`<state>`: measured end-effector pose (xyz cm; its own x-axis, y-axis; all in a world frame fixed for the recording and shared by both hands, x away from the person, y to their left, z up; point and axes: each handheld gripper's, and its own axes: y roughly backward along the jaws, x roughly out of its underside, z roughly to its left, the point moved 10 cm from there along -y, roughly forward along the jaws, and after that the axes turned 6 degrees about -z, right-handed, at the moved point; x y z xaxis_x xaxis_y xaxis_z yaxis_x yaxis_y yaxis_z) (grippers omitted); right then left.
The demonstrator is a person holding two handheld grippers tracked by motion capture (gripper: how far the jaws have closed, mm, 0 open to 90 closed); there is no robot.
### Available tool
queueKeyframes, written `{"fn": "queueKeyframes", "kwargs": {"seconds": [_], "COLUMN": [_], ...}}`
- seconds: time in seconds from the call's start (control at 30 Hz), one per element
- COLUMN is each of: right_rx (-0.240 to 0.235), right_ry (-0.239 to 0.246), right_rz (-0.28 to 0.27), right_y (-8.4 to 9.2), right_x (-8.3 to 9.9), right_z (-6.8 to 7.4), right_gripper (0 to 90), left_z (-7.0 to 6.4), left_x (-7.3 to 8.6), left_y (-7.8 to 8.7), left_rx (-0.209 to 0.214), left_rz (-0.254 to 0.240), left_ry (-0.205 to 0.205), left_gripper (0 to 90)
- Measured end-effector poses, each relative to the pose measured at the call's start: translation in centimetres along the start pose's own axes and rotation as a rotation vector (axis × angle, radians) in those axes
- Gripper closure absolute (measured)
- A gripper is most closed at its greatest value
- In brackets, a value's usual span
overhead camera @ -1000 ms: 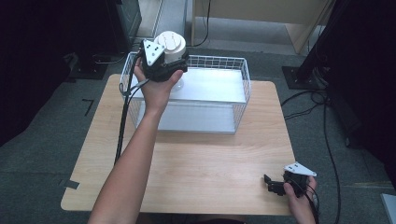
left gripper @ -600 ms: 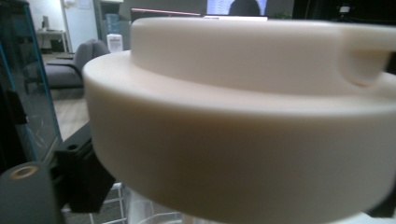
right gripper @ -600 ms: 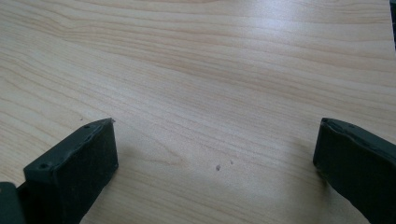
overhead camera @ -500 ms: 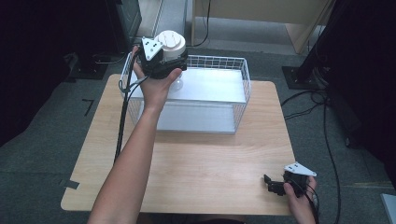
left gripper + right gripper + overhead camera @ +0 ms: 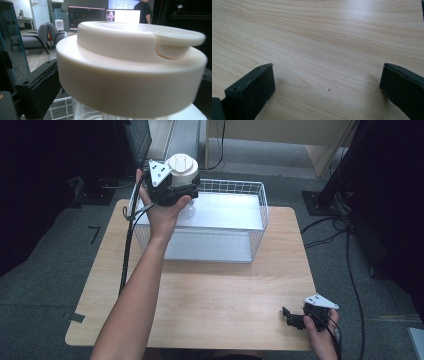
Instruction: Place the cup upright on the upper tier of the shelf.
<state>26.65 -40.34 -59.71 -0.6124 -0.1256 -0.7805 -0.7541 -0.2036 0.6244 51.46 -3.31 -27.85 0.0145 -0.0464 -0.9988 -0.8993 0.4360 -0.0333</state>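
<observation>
Little has changed since a second ago: the left gripper (image 5: 176,184) stays clamped on the cream round plastic lid (image 5: 130,67) between its jaws, above the white wire basket (image 5: 256,220), while the right gripper (image 5: 295,319) rests wide open and empty over the pale wooden table (image 5: 324,45).

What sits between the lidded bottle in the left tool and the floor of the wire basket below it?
Nothing visible. The left tool holds the bottle by its white lid above the wire basket's back-left corner, and the basket floor beneath looks bare. The basket's rim wires sit close beside the bottle.

left tongs (image 5: 186,179) a touch higher, white lid (image 5: 182,166) lifted with them — barely
</observation>
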Motion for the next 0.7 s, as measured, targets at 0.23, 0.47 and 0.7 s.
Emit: {"fn": "queueKeyframes", "kwargs": {"seconds": [0.23,0.47,0.7], "right_rx": [0.0,-0.004,-0.009], "right_ry": [0.0,0.005,0.009], "right_rz": [0.0,0.0,0.0], "right_y": [0.0,0.0,0.0], "right_x": [0.0,0.0,0.0], "right_z": [0.0,0.0,0.1], "right_gripper": [0.0,0.0,0.0], "left_z": [0.1,-0.2,0.2], "left_x": [0.5,1.0,1.7], "left_y": [0.2,1.1,2.9], "left_rx": [0.006,0.012,0.016], "left_rz": [0.021,0.018,0.011], "left_ry": [-0.006,-0.002,0.009], "left_gripper": [0.0,0.0,0.0]}}
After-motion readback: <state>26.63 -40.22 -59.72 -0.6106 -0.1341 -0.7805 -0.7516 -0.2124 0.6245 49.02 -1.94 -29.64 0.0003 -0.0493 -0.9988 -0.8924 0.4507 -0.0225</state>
